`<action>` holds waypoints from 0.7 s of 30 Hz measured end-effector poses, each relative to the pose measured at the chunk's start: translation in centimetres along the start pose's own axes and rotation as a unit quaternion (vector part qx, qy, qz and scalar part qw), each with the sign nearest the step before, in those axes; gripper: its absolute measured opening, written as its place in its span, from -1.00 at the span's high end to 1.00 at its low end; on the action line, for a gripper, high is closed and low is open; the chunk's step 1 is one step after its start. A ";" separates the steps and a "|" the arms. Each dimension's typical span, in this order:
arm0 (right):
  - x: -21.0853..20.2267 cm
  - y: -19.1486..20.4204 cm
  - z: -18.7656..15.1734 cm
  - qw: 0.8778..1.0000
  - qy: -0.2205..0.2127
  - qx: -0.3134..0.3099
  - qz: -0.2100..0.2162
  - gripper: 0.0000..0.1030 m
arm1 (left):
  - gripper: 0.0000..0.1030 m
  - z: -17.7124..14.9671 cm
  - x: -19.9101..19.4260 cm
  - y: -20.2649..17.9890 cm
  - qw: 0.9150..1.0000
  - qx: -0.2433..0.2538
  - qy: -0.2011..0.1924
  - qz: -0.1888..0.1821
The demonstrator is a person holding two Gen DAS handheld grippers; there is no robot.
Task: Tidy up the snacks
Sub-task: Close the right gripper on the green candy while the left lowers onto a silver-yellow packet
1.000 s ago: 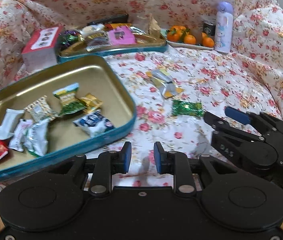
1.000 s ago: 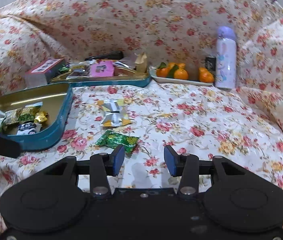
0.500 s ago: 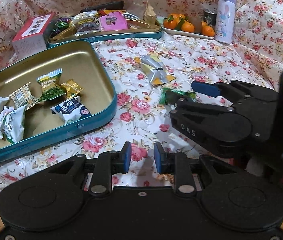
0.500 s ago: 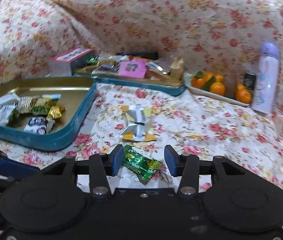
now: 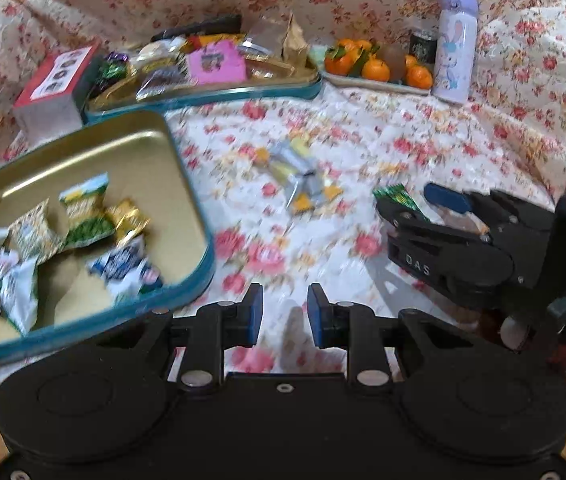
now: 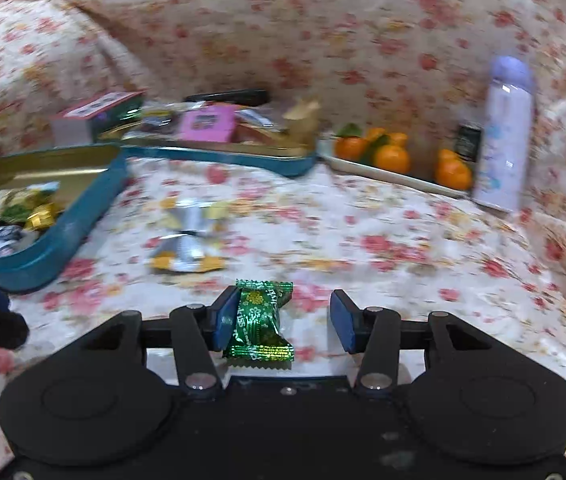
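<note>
Right gripper point(image 6: 281, 320) has advanced onto the green candy point(image 6: 261, 322), which lay ahead of it 1 second ago; now the wrapper sits between the jaws, against the left pad, clear gap to the right pad, jaws opening. Nothing clamped. Left gripper point(image 5: 281, 314) hangs low near the teal tin tray point(image 5: 199, 276), jaws narrow, nothing between them.

Risk: candy is off-centre, so a close could push it sideways or pinch only the crimped end and drop it in transit.

Silver-yellow wrapper point(image 6: 187, 240) lies just beyond on the floral cloth point(image 6: 383, 248), apart from the candy. Tray of sorted snacks sits to the left; open cloth between. Second tin point(image 6: 219, 156), oranges point(image 6: 393, 158) and bottle point(image 6: 503, 136) line the back, well clear.
</note>
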State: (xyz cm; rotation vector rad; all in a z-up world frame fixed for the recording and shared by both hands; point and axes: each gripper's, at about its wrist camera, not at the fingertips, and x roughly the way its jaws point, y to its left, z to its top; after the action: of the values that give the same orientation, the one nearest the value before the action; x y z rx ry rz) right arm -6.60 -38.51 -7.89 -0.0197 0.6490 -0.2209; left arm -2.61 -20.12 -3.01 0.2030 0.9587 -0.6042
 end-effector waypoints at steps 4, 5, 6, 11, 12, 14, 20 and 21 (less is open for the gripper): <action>0.6 -1.9 0.5 0.999 0.007 0.034 0.005 0.15 | 0.34 2.2 0.7 -0.9 1.000 -0.008 -0.002 -0.004; 0.8 -1.9 0.7 1.000 0.008 0.029 0.000 0.16 | 0.34 2.8 1.0 -1.1 1.000 -0.011 -0.002 -0.004; 1.1 -1.9 0.8 1.000 0.008 0.026 -0.002 0.16 | 0.34 3.3 1.3 -1.2 1.000 -0.013 -0.001 -0.004; 1.4 -3.9 0.7 0.996 -0.002 0.079 0.035 0.10 | 0.34 5.5 2.9 -1.3 0.999 -0.032 0.006 -0.002; 1.5 -4.6 0.6 0.994 -0.008 0.100 0.047 0.10 | 0.34 5.9 3.3 -1.3 0.999 -0.037 0.008 -0.002; 1.4 -5.8 0.3 0.989 -0.015 0.134 0.064 0.14 | 0.34 6.7 4.3 -1.2 0.999 -0.049 0.015 -0.001; 1.3 -5.4 0.3 0.990 -0.018 0.126 0.062 0.11 | 0.34 8.1 6.8 -0.9 0.996 -0.082 0.027 0.015; 1.3 -5.5 0.3 0.990 -0.019 0.128 0.063 0.11 | 0.34 8.2 7.1 -0.8 0.996 -0.087 0.028 0.017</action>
State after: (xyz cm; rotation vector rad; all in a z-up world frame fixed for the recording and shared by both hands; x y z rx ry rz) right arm -6.53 -44.14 -7.95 0.2630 0.5785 -0.1800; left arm 5.75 -27.06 -4.05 0.0806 1.0557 -0.4830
